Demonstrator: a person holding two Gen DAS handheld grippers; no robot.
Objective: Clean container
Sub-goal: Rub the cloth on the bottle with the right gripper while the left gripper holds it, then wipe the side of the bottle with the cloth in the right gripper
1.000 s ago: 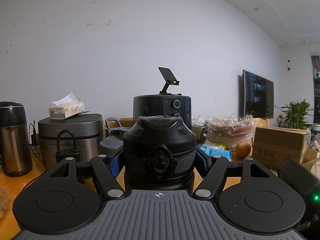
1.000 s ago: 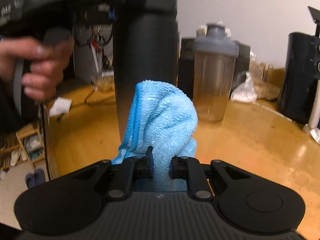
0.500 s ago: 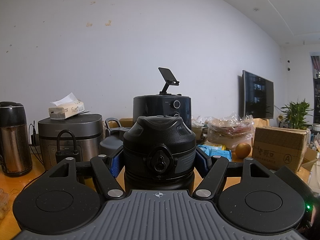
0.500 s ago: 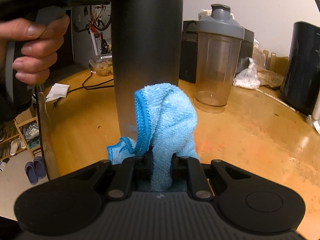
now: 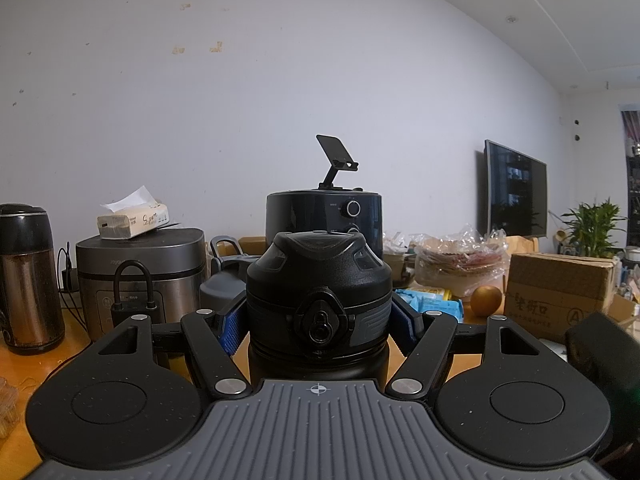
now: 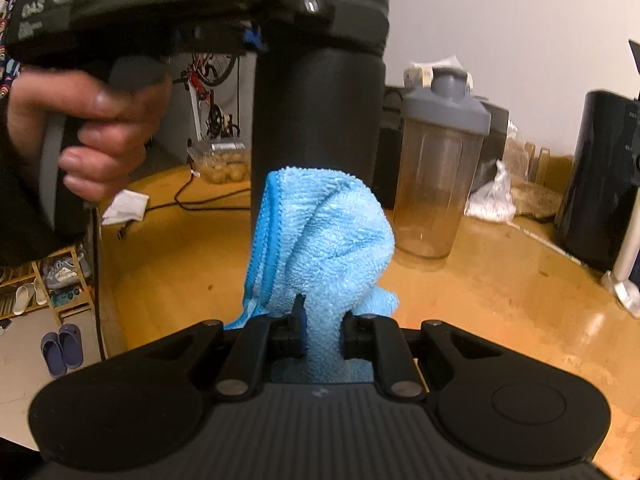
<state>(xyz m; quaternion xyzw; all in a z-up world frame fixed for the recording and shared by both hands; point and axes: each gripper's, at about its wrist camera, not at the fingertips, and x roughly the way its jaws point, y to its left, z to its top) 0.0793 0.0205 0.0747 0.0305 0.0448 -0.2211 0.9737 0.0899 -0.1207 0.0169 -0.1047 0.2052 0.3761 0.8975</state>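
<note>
A tall black bottle (image 5: 319, 304) with a black lid stands upright, held at its neck between the blue pads of my left gripper (image 5: 319, 322). In the right wrist view the same bottle (image 6: 320, 112) rises above the table, with the left gripper (image 6: 256, 36) clamped near its top. My right gripper (image 6: 322, 320) is shut on a light blue microfibre cloth (image 6: 324, 240). The cloth's bunched top presses against the lower front of the bottle.
A clear shaker bottle with a grey lid (image 6: 438, 168) stands just right of the black bottle on the orange wooden table (image 6: 500, 304). A rice cooker (image 5: 140, 276), thermos (image 5: 28, 280), air fryer (image 5: 324, 216) and cardboard box (image 5: 556, 292) line the back.
In the right wrist view, the cloth has slid up the side of the bottle after being lower half a second ago. The left gripper keeps the bottle still.
</note>
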